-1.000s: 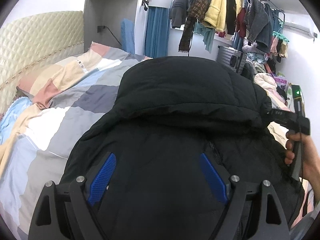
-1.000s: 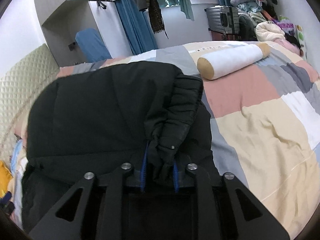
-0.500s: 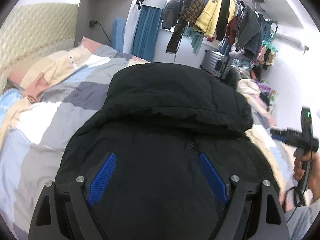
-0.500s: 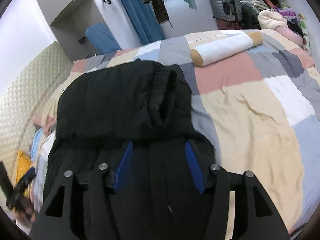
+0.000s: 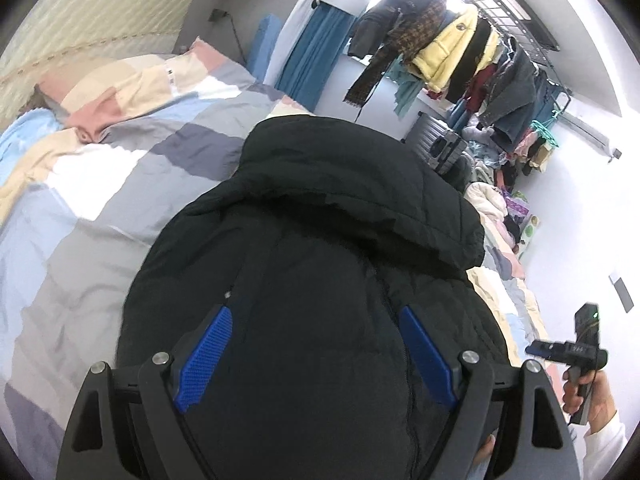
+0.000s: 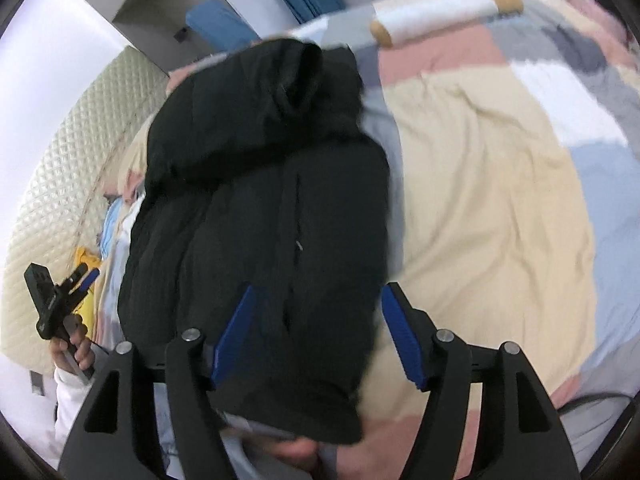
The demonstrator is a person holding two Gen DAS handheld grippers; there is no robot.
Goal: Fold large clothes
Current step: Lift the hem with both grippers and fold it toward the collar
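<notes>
A black padded jacket lies folded in a long bundle on the patchwork bedspread. It also shows in the right wrist view. My left gripper is open and empty, raised above the jacket's near end. It also appears at the left of the right wrist view. My right gripper is open and empty above the jacket's near end. It also appears at the right of the left wrist view.
A white and tan bolster lies at the far side of the bed. A quilted headboard stands on the left. A rack of hanging clothes and a grey suitcase stand beyond the bed.
My right gripper let go of the jacket's edge, opened and pulled back and up. My left gripper stayed open and lifted away a little.
</notes>
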